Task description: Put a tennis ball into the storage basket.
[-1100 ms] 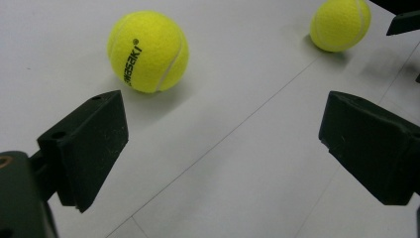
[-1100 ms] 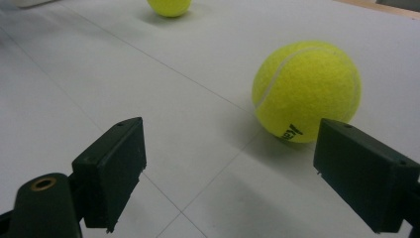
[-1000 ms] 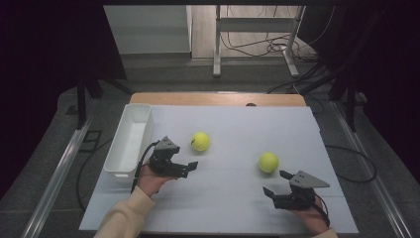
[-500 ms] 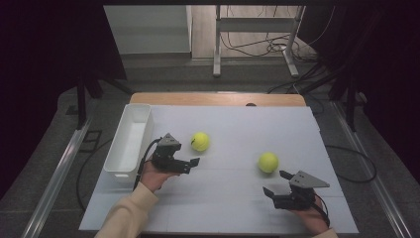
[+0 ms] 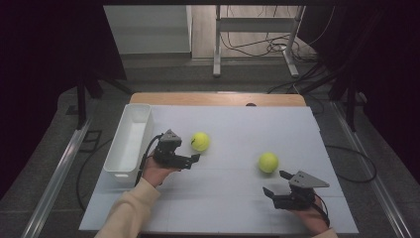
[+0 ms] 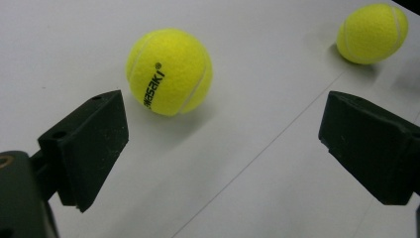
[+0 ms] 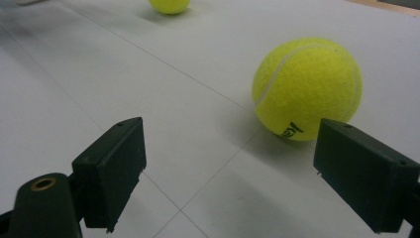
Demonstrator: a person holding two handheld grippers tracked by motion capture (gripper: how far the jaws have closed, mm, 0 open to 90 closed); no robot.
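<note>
Since the earlier frames we are edging our left gripper [image 5: 194,157] forward toward the nearer tennis ball [image 5: 200,141], while our right gripper [image 5: 277,183] is hardly shifting. We are working on the white-covered counter [image 5: 233,124], with the white bin [image 5: 130,144] along its left edge. The left ball is lying just ahead of wide jaws, off toward the left one; we are judging it best to centre it first. The other ball [image 5: 268,162] is sitting near the right gripper's wide jaws.
</note>
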